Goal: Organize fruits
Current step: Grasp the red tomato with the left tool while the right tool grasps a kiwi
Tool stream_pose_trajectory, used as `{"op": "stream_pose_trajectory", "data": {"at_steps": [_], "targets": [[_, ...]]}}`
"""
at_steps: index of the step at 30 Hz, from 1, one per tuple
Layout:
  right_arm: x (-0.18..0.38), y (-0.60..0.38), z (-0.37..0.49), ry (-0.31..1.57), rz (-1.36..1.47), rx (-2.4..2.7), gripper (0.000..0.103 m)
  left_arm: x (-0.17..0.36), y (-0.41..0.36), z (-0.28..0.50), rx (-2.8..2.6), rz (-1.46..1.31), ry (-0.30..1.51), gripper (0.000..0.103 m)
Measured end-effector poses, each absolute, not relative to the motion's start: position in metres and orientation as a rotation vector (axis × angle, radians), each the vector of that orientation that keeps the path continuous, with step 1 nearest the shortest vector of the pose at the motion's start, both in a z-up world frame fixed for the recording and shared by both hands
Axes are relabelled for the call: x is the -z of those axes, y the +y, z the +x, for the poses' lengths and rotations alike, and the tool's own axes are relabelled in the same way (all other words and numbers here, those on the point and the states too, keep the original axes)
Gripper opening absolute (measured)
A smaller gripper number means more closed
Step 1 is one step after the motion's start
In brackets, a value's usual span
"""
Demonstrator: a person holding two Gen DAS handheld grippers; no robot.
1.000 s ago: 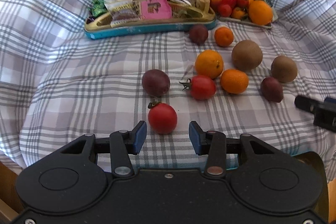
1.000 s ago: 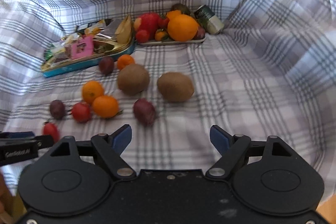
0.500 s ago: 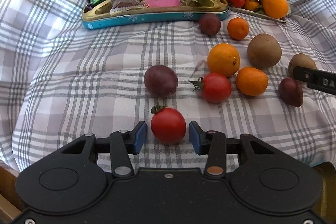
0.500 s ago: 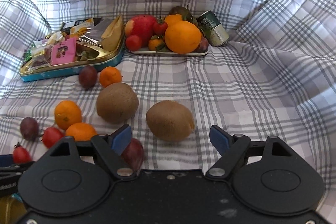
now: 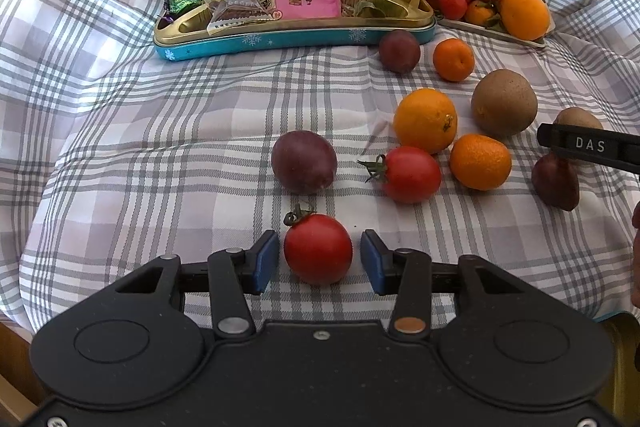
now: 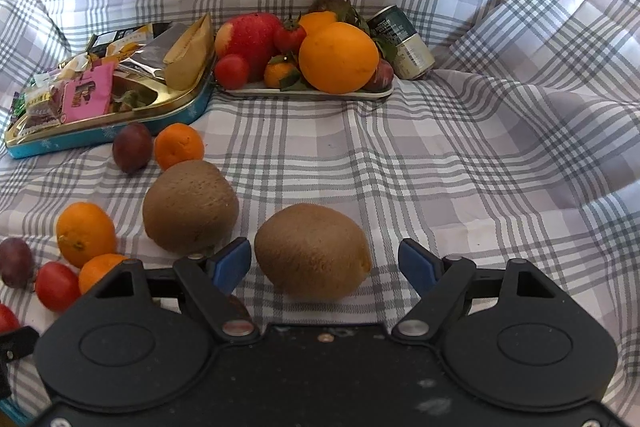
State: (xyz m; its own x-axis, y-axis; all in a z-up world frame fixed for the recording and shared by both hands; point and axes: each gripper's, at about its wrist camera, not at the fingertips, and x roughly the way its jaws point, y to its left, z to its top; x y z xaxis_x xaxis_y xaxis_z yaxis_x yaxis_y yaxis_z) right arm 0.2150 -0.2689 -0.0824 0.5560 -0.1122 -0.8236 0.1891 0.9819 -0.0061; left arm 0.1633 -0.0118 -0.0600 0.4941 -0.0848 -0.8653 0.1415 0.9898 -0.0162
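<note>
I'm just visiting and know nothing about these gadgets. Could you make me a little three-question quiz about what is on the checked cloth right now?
1. True or false: the left tool is already squeezing the red tomato.
2. Which fruit lies between the fingers of the right tool? A) an orange B) a kiwi C) an apple
3. Fill in: the white tray at the back holds fruit, while the teal tin beside it holds wrapped ______.

Key
1. False: both blue pads stand apart from the tomato.
2. B, the nearer kiwi.
3. Snacks.
</note>
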Motion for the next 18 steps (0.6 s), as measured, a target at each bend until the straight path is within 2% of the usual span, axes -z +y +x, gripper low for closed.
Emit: {"op": "stream_pose_trajectory", "data": {"at_steps": [9,11,13,18], "targets": [[0.089,-0.276,0.218,0.966,0.149,0.19,0.072,0.06,-0.013,0.164,0.135,0.061,1.041,0.052],[0.089,-0.274,0.217,0.961,0.135,0.179,0.066,0.06,-0.013,0.164,0.134,0.057,1.042,0.051],[0.087,-0.27,0.217,0.959,0.102,0.151,0.059,0.059,-0.013,0.165,0.139,0.057,1.04,0.045],[0.085,-0.266,0.215,0.968,0.063,0.143,0.059,0.055,-0.015,0.167,0.175,0.048,1.044,0.042]]}}
